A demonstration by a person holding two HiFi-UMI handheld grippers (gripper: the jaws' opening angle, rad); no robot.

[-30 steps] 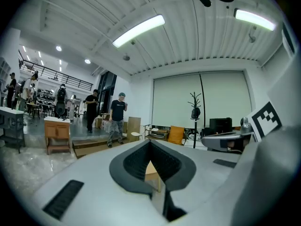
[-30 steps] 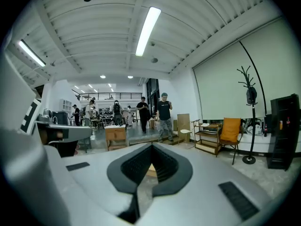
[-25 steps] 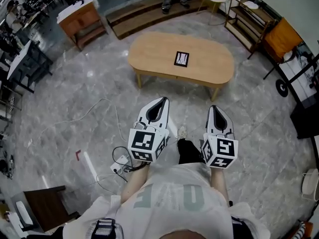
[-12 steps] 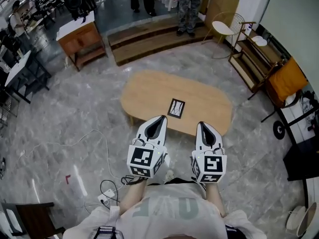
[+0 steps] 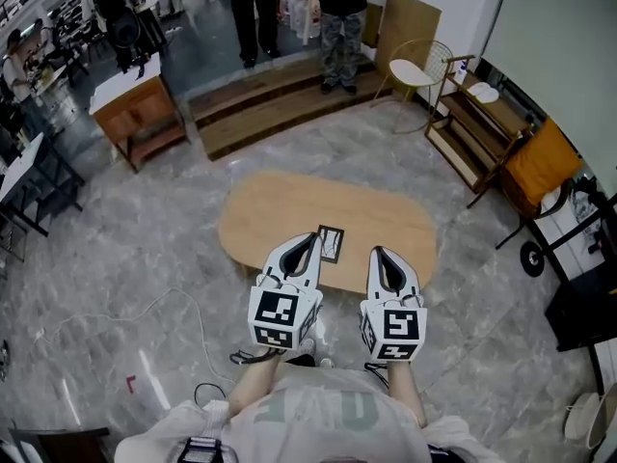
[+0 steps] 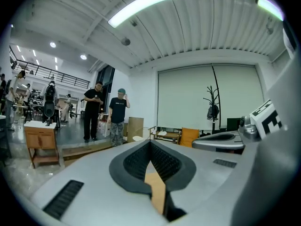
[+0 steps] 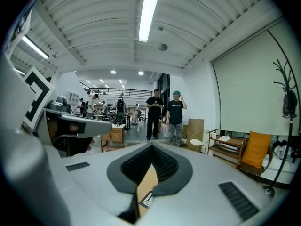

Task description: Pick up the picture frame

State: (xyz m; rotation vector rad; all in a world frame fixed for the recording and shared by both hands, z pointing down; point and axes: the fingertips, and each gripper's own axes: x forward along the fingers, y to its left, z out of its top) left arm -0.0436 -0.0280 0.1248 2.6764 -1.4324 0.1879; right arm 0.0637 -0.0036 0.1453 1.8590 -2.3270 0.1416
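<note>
Both jaw pairs together and empty: left claw (image 5: 310,240), right claw (image 5: 377,253), near picture frame (image 5: 331,244) on wooden table (image 5: 275,210).

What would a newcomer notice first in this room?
The left gripper and right gripper, white with checkered marker cubes, point forward side by side, jaws shut and empty. Between their tips in the head view, a small picture frame lies flat on an oval wooden table in the middle of the grey stone floor.
</note>
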